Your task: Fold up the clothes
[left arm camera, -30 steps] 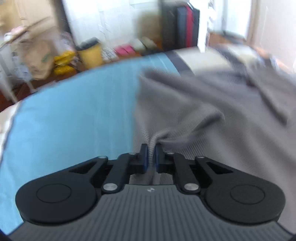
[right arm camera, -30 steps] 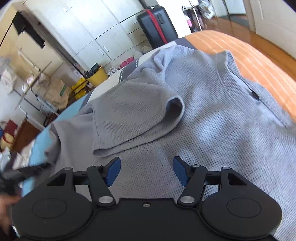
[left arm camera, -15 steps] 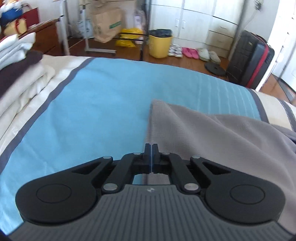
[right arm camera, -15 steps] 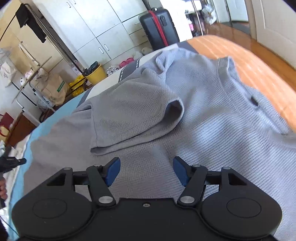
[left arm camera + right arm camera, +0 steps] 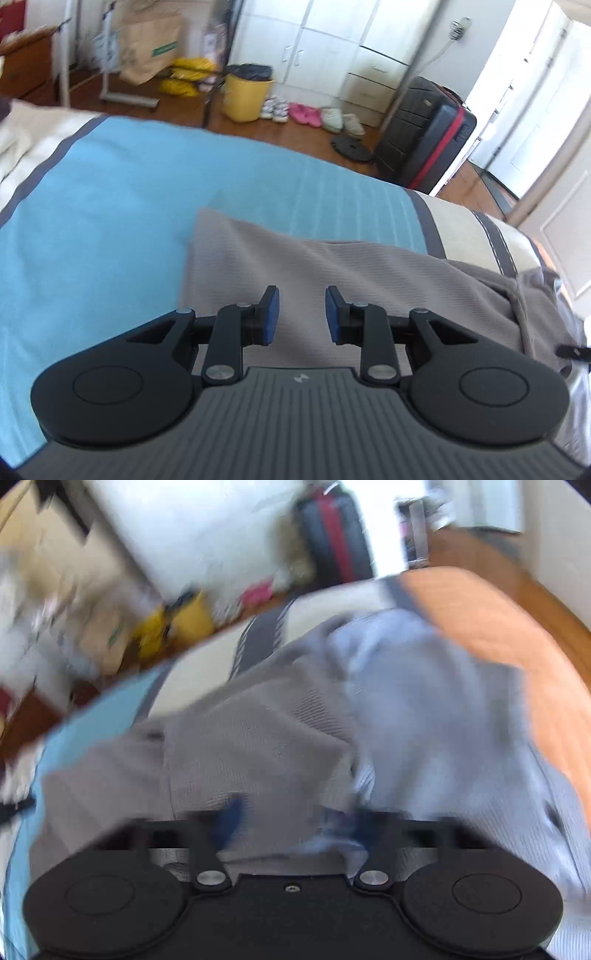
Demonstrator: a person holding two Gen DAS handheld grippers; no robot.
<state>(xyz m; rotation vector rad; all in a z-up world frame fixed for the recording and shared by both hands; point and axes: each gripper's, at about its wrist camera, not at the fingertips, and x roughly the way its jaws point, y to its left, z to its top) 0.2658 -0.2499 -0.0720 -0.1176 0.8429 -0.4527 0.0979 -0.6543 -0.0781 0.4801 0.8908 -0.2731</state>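
A grey waffle-knit shirt [image 5: 332, 266] lies on the bed, its straight hem edge resting on the blue part of the bedspread [image 5: 92, 221]. My left gripper [image 5: 301, 314] hovers just over that hem; its jaws are opening and nothing is between the blue pads. In the blurred right wrist view the shirt [image 5: 258, 738] is bunched up in folds. My right gripper [image 5: 291, 819] is down in the cloth. Its jaws are closing with a fold of the shirt between them, and the pads still look apart.
Past the bed's far edge on the wooden floor are a yellow bin [image 5: 247, 92], several shoes [image 5: 314, 116], a black and red suitcase [image 5: 424, 147] and a paper bag [image 5: 151, 48]. The bedspread turns orange [image 5: 498, 635] at the right. Cream bedding [image 5: 22, 129] lies at the left.
My left gripper let go of the shirt's hem and opened, and the hem now lies flat. My right gripper swung fast across the shirt, and cloth has bunched up between its jaws.
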